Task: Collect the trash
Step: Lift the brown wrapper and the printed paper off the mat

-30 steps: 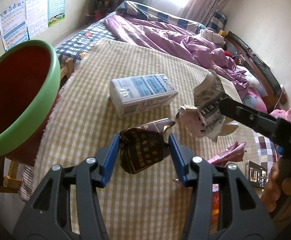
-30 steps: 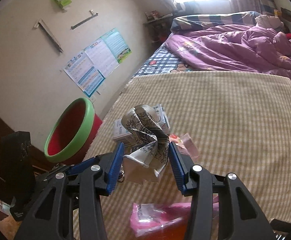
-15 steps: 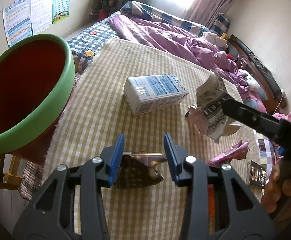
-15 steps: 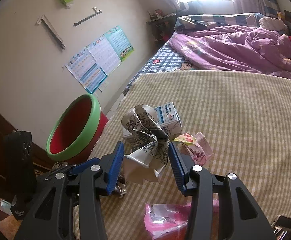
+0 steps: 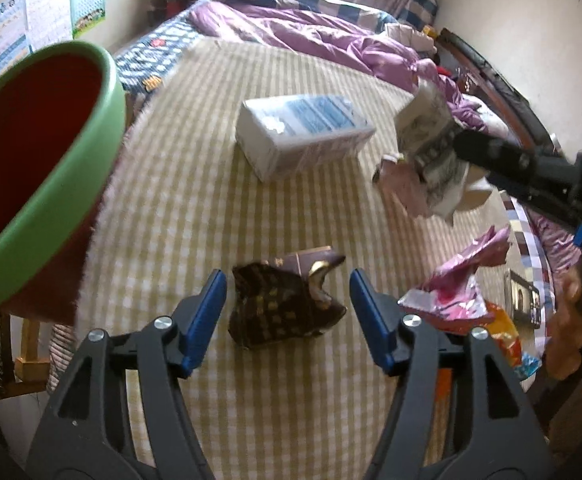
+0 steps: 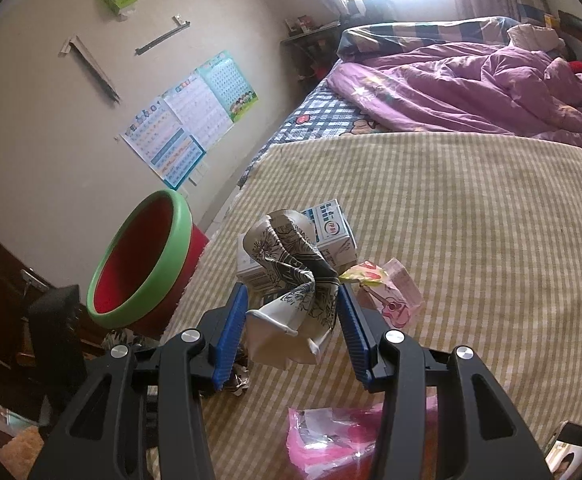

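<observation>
Two pieces of trash are in play. Dark crumpled wrapper (image 5: 287,304), brown with a gold check print, lies on the yellow checked tablecloth (image 5: 195,208) between the blue pads of the left gripper (image 5: 289,318); its long axis runs roughly across the gap between the pads, with a flat torn flap pointing up and away toward the carton. Left jaws have just been opening and stand about half open, clear of the wrapper on both sides. One second earlier the same pads pinched the wrapper and held it raised; it now rests on the cloth.

Crushed paper cup (image 6: 291,280), printed with black line drawings, is clamped between the pads of the right gripper (image 6: 293,320). Its long axis runs away from the camera, white rim end near, crumpled base far. Grip and pose match the earlier frames.

White and blue milk carton (image 5: 303,132) lies on its side beyond the wrapper, long axis across the view. Pink snack wrappers (image 5: 455,288) lie just right of the left gripper. Red bin with green rim (image 5: 47,184) stands at the table's left edge. A purple quilt (image 6: 471,88) covers the bed behind.
</observation>
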